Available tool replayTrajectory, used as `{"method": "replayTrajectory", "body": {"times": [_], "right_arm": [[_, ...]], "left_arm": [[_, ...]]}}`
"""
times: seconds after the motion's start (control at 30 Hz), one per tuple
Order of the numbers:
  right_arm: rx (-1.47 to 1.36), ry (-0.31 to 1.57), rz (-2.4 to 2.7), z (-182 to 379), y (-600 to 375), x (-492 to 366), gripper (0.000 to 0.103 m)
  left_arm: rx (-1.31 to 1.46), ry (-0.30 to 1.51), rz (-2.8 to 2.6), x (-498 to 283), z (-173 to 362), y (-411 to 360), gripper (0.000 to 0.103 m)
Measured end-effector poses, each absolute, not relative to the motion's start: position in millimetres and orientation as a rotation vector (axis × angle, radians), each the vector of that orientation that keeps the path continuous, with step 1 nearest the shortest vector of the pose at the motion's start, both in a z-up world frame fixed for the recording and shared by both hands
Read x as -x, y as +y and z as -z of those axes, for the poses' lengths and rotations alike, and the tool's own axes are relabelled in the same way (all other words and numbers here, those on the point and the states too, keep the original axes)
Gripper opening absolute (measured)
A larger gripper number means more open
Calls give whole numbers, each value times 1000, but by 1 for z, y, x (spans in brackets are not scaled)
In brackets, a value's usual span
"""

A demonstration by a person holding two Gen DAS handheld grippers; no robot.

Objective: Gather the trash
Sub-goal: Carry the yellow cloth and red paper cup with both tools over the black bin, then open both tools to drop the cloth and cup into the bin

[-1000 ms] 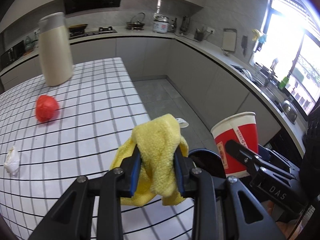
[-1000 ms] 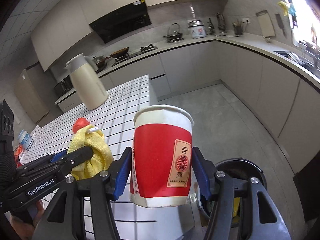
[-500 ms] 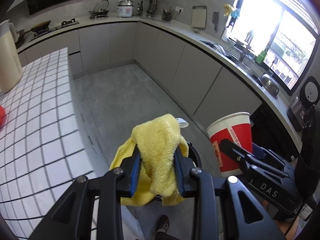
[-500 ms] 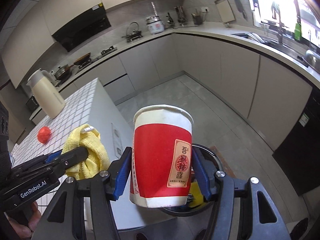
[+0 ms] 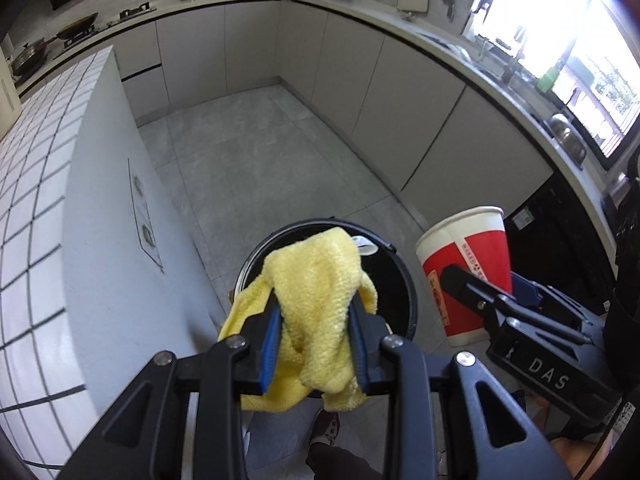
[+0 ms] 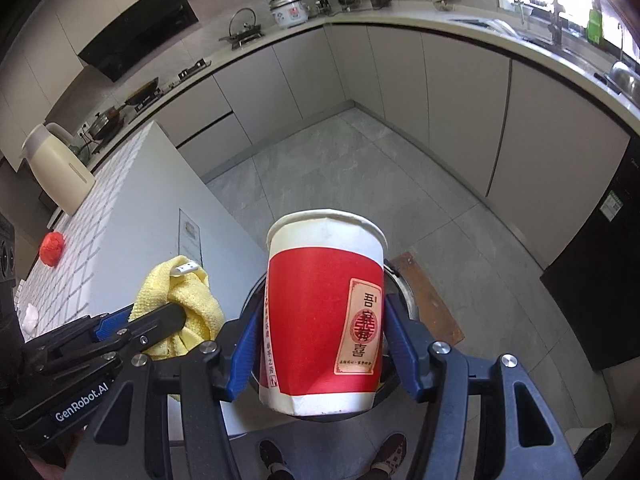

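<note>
**Both grips full above the bin**

Left gripper (image 5: 316, 344) – fingers nearly together, pinching the yellow cloth (image 5: 316, 292) over the black bin (image 5: 400, 280). Right gripper (image 6: 320, 344) – fingers about half spread, clamping the red paper cup (image 6: 324, 312) upright, bin beneath it.

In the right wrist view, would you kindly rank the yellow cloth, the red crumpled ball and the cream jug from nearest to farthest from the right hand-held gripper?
1. Yellow terry cloth: just left, clamped in the other gripper.
2. Red crumpled ball: far left, on the tiled counter.
3. Cream plastic jug: upper left, at the counter's far end.
</note>
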State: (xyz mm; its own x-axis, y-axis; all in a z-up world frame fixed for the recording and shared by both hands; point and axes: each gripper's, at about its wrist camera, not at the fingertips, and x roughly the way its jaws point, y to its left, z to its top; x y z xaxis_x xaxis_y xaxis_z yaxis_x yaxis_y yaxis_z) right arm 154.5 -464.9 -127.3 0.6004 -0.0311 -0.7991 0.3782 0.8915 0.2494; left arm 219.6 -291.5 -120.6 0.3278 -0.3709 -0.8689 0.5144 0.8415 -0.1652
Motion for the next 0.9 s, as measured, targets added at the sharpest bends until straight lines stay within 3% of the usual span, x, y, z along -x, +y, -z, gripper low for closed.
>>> {"method": "replayTrajectory", "body": {"times": [0.27, 0.43, 0.53, 0.9], "right_arm": [[-407, 984, 176, 171, -481, -184, 63], [-388, 1029, 146, 195, -490, -202, 69], [-382, 1041, 154, 204, -495, -208, 70], [-384, 964, 191, 166, -500, -203, 70]], "left_arm": [[-170, 1164, 496, -227, 156, -304, 37], [-178, 1215, 457, -236, 178, -311, 55], [-184, 1212, 432, -239, 181, -314, 57], [-166, 1081, 457, -226, 117, -303, 58]]}}
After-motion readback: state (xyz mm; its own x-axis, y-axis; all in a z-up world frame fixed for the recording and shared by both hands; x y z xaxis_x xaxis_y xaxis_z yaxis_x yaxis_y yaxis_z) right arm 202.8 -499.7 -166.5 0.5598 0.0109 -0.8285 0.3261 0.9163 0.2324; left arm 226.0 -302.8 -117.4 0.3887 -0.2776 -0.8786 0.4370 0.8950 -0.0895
